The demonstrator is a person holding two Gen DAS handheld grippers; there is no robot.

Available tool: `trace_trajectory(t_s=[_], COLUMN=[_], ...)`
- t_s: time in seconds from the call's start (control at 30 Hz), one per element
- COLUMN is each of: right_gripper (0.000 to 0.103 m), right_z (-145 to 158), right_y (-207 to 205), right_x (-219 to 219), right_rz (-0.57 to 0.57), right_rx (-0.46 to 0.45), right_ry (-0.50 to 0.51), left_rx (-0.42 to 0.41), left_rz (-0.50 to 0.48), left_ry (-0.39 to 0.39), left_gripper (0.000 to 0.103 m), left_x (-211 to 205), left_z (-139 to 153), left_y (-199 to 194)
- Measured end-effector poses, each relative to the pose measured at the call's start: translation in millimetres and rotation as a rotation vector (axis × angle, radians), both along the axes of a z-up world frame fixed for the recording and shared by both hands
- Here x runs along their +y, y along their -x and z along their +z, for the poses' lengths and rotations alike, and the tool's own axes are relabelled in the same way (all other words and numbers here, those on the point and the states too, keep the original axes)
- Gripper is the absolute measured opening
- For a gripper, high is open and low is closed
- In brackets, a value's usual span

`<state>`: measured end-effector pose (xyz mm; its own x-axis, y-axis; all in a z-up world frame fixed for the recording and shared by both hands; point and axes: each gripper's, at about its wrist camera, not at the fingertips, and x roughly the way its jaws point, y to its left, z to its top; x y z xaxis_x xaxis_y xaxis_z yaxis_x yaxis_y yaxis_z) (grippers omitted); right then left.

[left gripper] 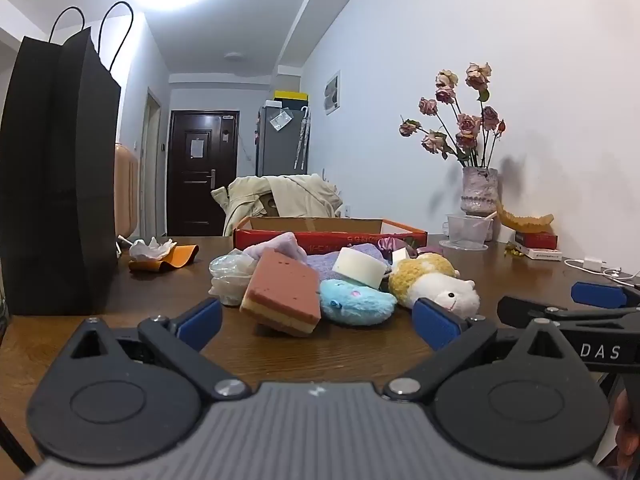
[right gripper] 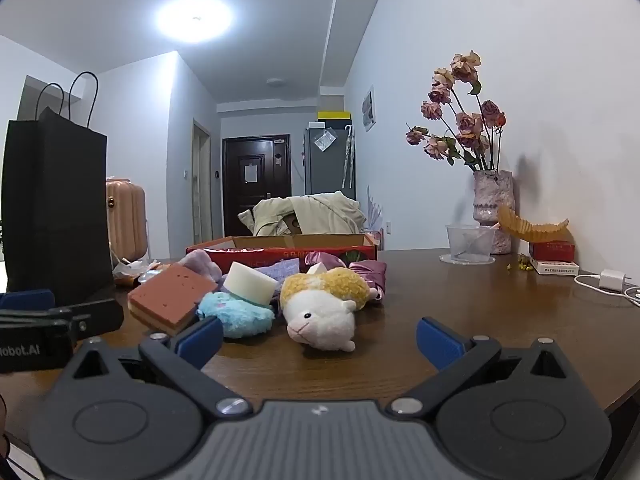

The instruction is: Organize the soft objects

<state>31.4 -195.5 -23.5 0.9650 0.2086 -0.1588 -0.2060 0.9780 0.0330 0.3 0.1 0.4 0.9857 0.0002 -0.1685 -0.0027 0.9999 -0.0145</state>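
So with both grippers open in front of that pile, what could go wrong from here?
1. The white foam block rests tilted on the blue plush; pulling the plush could roll it off.
2. The brown sponge leans on the pile, one edge raised; a nudge may tip it.
3. The left gripper and right gripper sit close together and could collide.

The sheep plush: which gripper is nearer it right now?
Right. The right gripper faces the sheep plush head-on; the left gripper faces the brown sponge, sheep off to its right.
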Motion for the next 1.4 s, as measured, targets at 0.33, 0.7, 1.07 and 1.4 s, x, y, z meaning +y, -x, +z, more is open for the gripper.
trace_trajectory(t_s=[0.33,0.7,1.07,1.4], right_gripper=[0.103,0.103,0.103,0.103], right_z=[0.5,-0.9,-1.9,-2.7], right_y=[-0.6,1.1,1.2,0.3], right_x=[2.6,2.1,1.6,4.7], right_rz=[-0.001,0.0,0.0,0.004], right_rx=[-0.005,-0.028,-0.025,-0.02], right_ry=[0.008,0.002,-0.005,-0.007], left_rx=[-0.016,-0.027,-0.027,-0.028], left_rz=[0.02,0.023,0.006,0.003], left_ry=[0.007,0.002,-0.017,-0.021], left_gripper=[0.103,0.103,0.103,0.103], left_x=[-0.1,2.8,-0.9,-1.9], left_z=[-1.2,0.6,2.1,2.3], left_y=[-3.8,-3.2,-0.1,1.1])
